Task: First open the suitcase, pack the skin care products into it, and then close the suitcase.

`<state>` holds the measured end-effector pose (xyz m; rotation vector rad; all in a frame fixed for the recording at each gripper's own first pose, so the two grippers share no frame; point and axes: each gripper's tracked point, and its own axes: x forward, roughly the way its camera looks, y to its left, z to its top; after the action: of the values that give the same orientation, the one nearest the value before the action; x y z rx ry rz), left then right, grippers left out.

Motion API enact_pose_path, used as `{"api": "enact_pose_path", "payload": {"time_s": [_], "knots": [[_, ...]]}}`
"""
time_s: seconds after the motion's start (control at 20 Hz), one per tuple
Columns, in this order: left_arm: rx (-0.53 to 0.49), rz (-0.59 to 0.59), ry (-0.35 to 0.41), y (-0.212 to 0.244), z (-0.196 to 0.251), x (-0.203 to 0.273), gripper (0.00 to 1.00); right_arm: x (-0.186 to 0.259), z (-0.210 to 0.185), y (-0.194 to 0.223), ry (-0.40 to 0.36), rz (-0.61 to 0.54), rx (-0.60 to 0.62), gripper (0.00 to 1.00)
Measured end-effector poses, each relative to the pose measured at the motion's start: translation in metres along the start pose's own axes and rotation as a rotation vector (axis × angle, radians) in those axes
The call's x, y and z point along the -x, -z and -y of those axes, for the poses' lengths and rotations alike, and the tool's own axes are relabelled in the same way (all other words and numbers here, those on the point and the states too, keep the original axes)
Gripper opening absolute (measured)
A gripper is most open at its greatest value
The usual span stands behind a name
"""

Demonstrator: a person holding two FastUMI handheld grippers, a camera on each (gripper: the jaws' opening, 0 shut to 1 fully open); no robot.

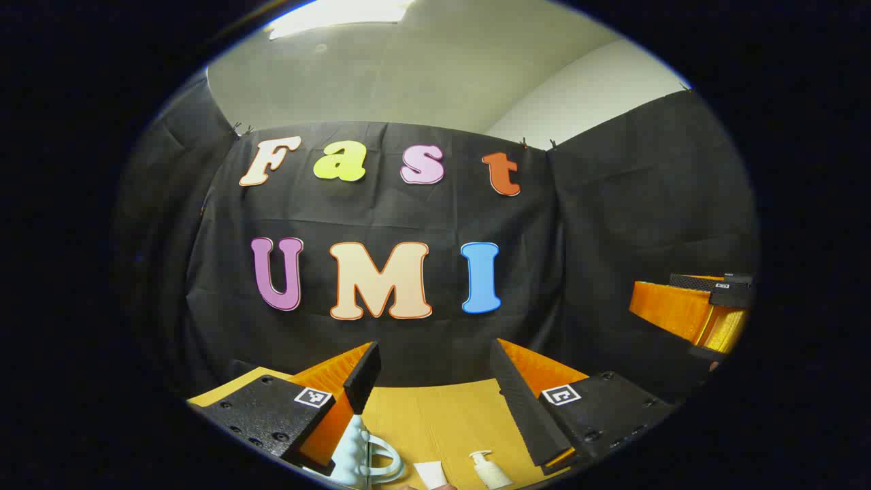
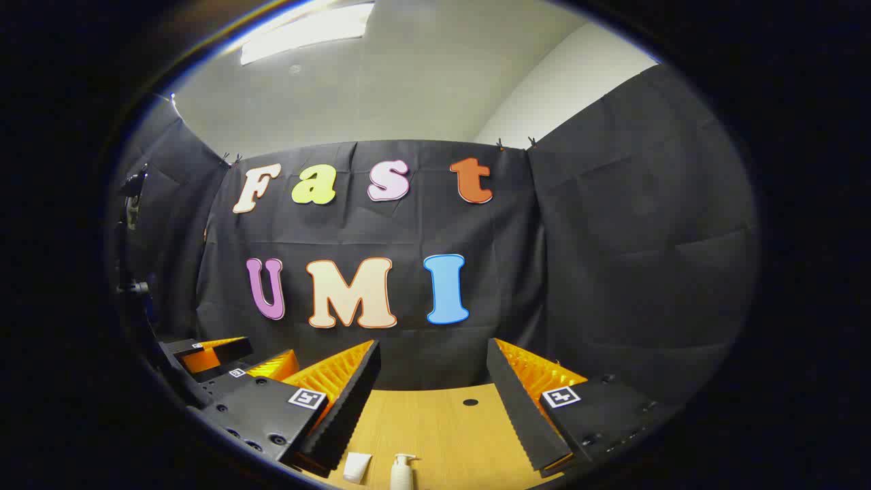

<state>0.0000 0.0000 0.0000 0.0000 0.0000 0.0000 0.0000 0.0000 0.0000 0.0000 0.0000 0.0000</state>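
Left gripper view showed the left tongs (image 1: 435,395) held level and high, aimed at the booth's cloth wall rather than down at the work; their fingers stood wide apart and gripped nothing, which reads as a ready pose with no item yet chosen. Below them the worktop (image 1: 435,415) ran yellow-brown; at the near edge lay a pale ribbed suitcase (image 1: 354,449) with a looped handle, under the left finger; right of it a small white tube (image 1: 430,474); right again a white pump bottle (image 1: 490,469); both sat low between the fingers and well beneath them. Whether the suitcase was open could not be told, since little of it appeared. At far right the right tongs (image 1: 701,309) hung off in the air. In the right gripper view the right tongs (image 2: 432,401) were likewise spread and empty, pointed at the wall; the tube (image 2: 357,467) and pump bottle (image 2: 403,471) sat near, below the gap and toward its left side; the left tongs (image 2: 224,357) showed at left; so the skin care products seemed laid out in a row for easy picking, and the task looked barely begun.
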Motion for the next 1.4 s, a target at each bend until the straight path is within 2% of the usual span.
{"api": "enact_pose_path", "payload": {"time_s": [0.65, 0.7, 0.75, 0.85, 1.25, 1.4], "knots": [[-0.072, -0.019, -0.051, 0.01, -0.007, -0.011, 0.95, -0.016, -0.008, 0.003, -0.058, 0.05, -0.013, 0.99], [-0.073, -0.019, -0.051, 0.011, -0.007, -0.011, 0.99, -0.019, -0.009, 0.006, -0.06, 0.045, -0.013, 0.99], [-0.079, -0.019, -0.056, 0.013, -0.01, -0.011, 0.95, -0.021, -0.01, 0.009, -0.063, 0.038, -0.014, 0.99], [-0.088, -0.025, -0.062, 0.019, -0.014, -0.011, 0.95, -0.024, -0.013, 0.014, -0.068, 0.025, -0.015, 0.99], [-0.141, -0.204, -0.053, 0.103, -0.024, -0.024, 0.95, -0.022, -0.006, 0.042, -0.059, -0.049, 0.051, 0.99], [-0.164, -0.322, -0.034, 0.154, -0.029, -0.03, 0.95, -0.019, 0.004, 0.049, -0.032, -0.077, 0.048, 0.99]]}}
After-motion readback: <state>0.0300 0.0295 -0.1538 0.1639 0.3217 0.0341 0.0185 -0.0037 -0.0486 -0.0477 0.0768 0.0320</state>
